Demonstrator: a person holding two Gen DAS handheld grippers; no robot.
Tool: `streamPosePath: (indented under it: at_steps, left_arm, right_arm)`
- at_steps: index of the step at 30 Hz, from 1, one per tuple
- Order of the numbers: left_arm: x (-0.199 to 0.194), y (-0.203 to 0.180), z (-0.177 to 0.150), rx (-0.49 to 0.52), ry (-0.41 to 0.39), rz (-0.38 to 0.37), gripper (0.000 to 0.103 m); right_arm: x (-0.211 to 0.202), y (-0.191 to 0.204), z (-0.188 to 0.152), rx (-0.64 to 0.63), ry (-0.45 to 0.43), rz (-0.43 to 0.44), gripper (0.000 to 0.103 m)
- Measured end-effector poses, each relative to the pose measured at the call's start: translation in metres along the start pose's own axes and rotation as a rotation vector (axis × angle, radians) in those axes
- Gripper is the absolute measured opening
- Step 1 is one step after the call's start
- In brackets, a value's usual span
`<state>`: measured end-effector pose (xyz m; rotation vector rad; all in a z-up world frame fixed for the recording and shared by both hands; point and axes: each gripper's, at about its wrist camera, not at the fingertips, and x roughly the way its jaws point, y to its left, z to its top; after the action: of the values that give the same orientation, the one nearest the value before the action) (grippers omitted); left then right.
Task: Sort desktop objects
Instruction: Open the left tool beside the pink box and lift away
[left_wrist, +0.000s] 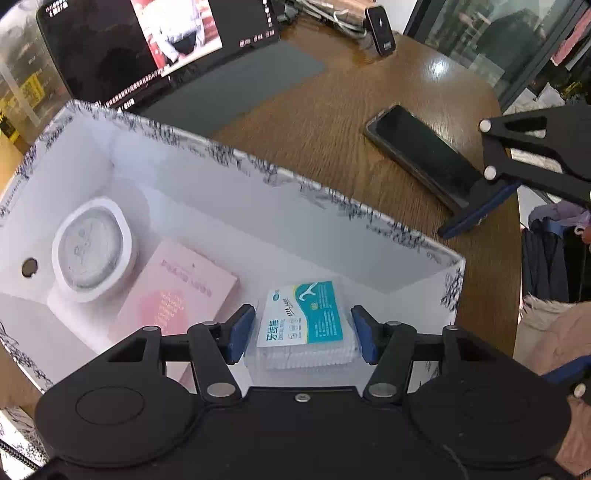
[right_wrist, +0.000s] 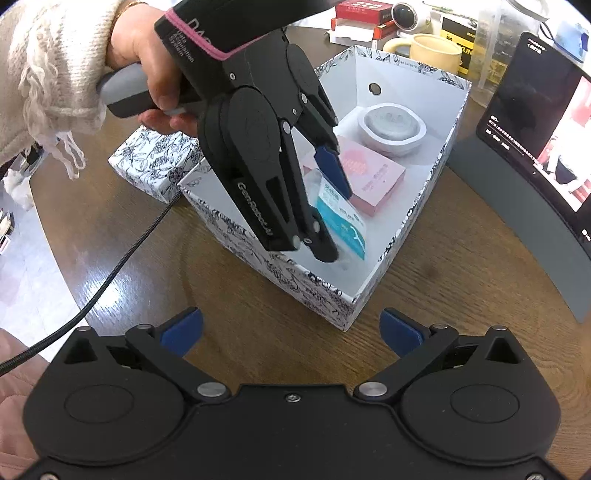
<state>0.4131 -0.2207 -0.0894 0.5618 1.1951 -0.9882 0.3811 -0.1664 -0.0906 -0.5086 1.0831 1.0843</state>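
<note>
While I scan from the left side of the left wrist view, I see the round white case (left_wrist: 92, 251) lying deep in the patterned storage box (left_wrist: 255, 162), with the pink box (left_wrist: 177, 291) just beside it toward me. Next comes my left gripper (left_wrist: 301, 330), its blue pads standing on either side of the clear dental floss pack (left_wrist: 304, 317). They look closed on the pack's sides, holding it inside the box and just above the floor, as far as I can judge. Further right, outside the box, a dark phone (left_wrist: 421, 155) lies on the wooden table (left_wrist: 314, 122), and my right gripper (left_wrist: 476, 199) hovers near its closer end, fingers spread wide with nothing between them.

I judge the step in hand to be setting the pack down. To do it well, I would lower until the pack rests flat on the box floor, clear of the pink box's edge, then part the fingers slowly so the light plastic does not stick to a pad and tip. I would lift straight up, minding the near wall. Afterward the phone looks like the next item to sort.
</note>
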Motion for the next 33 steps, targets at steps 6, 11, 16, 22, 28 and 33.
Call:
streamPosePath:
  at_steps: [6,11,16,22,28,33]
  left_arm:
    - [0.003,0.011,-0.005,-0.053,0.032,0.027,0.056]
    - [-0.003,0.009,-0.007,-0.091,0.01,0.062,0.058]
    - [-0.031,0.008,-0.013,-0.162,-0.077,0.12,0.075]
    - [-0.075,-0.001,-0.034,-0.304,-0.245,0.294,0.099]
    - [-0.116,-0.015,-0.067,-0.44,-0.344,0.389,0.103]
    - [-0.138,-0.023,-0.098,-0.525,-0.367,0.459,0.103]
  right_arm:
    - [-0.003,-0.001,0.0,0.001,0.0,0.005,0.103]
    - [-0.004,-0.001,0.0,0.003,-0.003,0.0,0.103]
    - [-0.006,0.003,0.001,0.0,-0.002,-0.019,0.103]
    - [-0.008,0.01,0.001,0.023,-0.013,-0.068,0.103]
    - [-0.01,0.023,0.0,0.05,-0.021,-0.095,0.103]
    - [-0.013,0.041,0.0,0.051,-0.034,-0.107,0.103]
